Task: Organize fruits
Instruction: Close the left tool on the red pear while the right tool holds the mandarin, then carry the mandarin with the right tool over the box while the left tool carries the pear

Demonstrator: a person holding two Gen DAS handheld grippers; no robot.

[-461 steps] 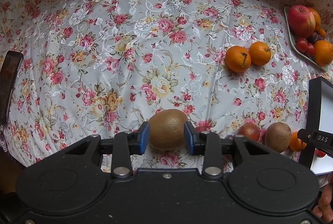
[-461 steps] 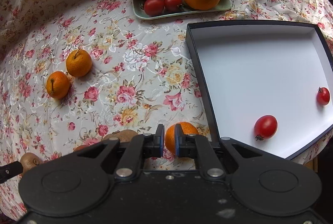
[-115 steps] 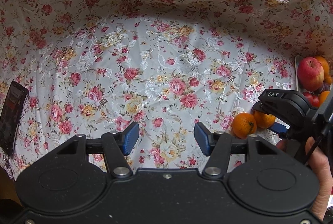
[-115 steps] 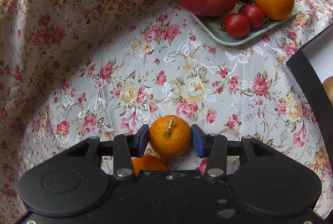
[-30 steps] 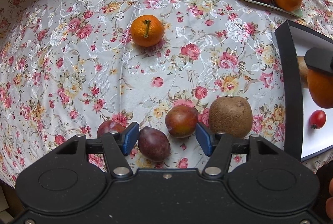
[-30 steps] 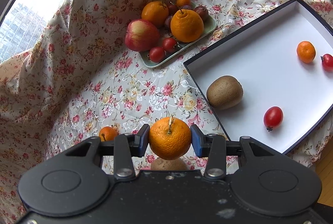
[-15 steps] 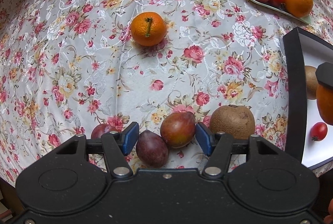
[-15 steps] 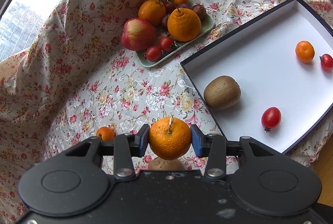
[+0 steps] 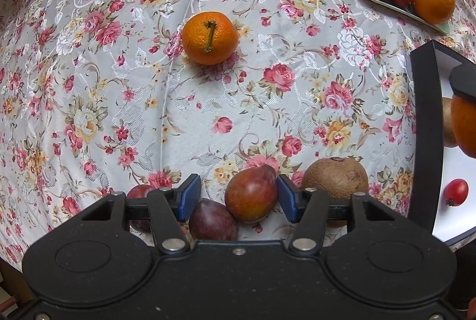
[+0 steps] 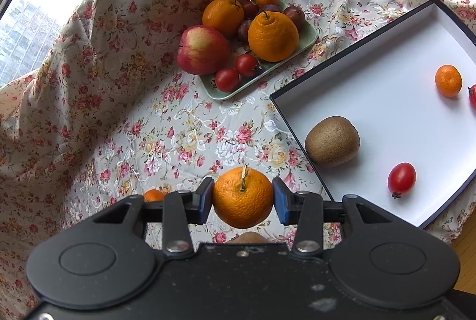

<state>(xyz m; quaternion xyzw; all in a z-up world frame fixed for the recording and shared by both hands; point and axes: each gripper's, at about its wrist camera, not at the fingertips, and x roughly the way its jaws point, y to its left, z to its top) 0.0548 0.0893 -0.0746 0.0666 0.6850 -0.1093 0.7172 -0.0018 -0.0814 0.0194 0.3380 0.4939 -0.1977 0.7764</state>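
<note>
My left gripper (image 9: 235, 195) is open, low over the floral cloth, with a reddish plum (image 9: 251, 192) between its fingers against the right pad and a darker purple plum (image 9: 212, 223) just beneath. A third plum (image 9: 139, 192) peeks out left of the left finger. A kiwi (image 9: 336, 177) lies right of it, a mandarin (image 9: 209, 37) farther ahead. My right gripper (image 10: 242, 199) is shut on a mandarin (image 10: 242, 196), held above the cloth beside the white box (image 10: 386, 100). The box holds a kiwi (image 10: 331, 141), a small mandarin (image 10: 447, 80) and cherry tomatoes (image 10: 401, 178).
A green plate (image 10: 311, 36) at the back holds an apple (image 10: 202, 49), oranges, plums and tomatoes. The box's black wall (image 9: 421, 141) stands right of the loose fruit. The cloth rises in folds behind the plate, with a window at far left.
My left gripper has sunk closer to the plums, still open. My right gripper holds the mandarin as before and has shifted slightly toward the box.
</note>
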